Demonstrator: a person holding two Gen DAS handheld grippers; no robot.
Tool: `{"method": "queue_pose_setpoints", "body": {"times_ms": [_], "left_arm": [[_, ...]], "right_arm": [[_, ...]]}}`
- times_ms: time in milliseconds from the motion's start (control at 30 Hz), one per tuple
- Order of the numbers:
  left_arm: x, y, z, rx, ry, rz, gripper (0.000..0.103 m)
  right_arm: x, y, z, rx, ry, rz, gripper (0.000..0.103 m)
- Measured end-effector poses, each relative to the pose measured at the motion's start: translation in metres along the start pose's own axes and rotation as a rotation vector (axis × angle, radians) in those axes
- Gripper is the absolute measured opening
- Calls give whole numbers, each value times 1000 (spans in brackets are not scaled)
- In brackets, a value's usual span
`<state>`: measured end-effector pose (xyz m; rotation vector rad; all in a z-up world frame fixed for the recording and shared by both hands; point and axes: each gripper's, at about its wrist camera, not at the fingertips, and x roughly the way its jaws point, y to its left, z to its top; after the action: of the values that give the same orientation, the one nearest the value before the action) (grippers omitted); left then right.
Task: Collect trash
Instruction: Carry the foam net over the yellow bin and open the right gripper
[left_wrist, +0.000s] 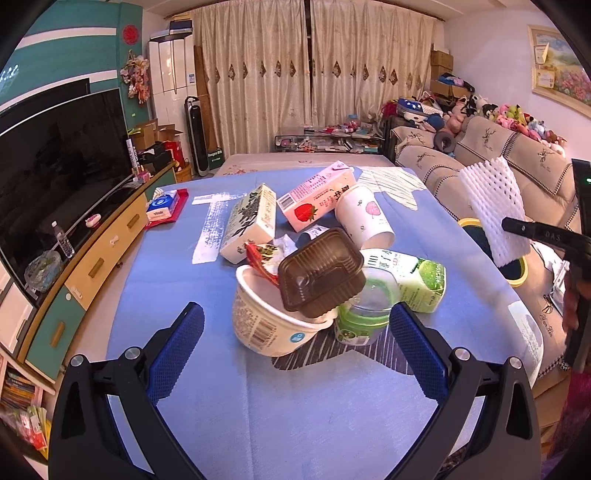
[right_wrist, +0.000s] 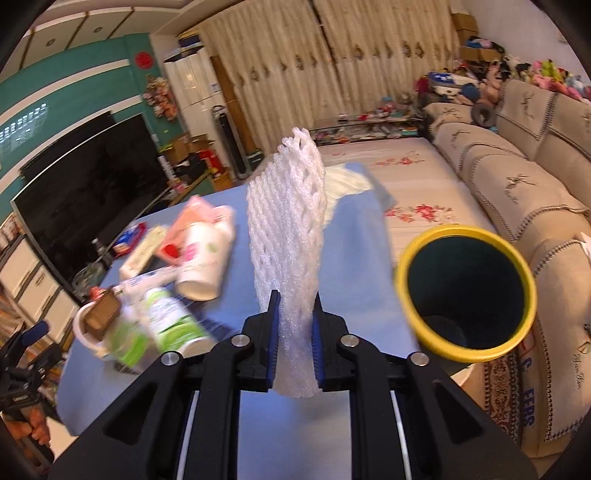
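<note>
The right gripper (right_wrist: 294, 343) has its jaws clenched on the upright foam net (right_wrist: 288, 236); the yellow-rimmed bin (right_wrist: 466, 291) lies just to its right; the left gripper (left_wrist: 295, 332) waits with jaws released.

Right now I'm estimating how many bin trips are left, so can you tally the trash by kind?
Drink cartons: 3 (olive-print carton, strawberry carton, green carton)
Cups and bowls: 3 (paper cup, noodle bowl, green lidded cup)
Brown plastic tray: 1
Foam net, shut in the right gripper: 1
Total: 8
</note>
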<state>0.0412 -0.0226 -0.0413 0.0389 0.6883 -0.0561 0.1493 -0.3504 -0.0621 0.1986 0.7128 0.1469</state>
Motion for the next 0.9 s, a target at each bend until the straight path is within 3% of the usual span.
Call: {"method": "queue_pose_setpoints", "body": {"times_ms": [233, 400, 467, 500, 533, 600, 900], "left_arm": [[26, -18, 11, 29, 30, -22, 99], [41, -30, 21, 42, 43, -33, 99], [46, -35, 25, 47, 44, -36, 99], [48, -36, 26, 49, 45, -37, 99], [50, -38, 27, 50, 46, -39, 99], [55, -41, 30, 57, 50, -40, 99], [62, -42, 33, 40, 67, -85, 99]], "right_arm": [[66, -96, 22, 103, 91, -226, 16], [128, -140, 19, 136, 227, -301, 17], [145, -151, 16, 147, 262, -325, 22], [150, -153, 13, 150, 269, -335, 32], [152, -156, 12, 155, 269, -342, 44], [152, -159, 9, 159, 256, -351, 54], [112, -142, 10, 120, 172, -291, 64]]}}
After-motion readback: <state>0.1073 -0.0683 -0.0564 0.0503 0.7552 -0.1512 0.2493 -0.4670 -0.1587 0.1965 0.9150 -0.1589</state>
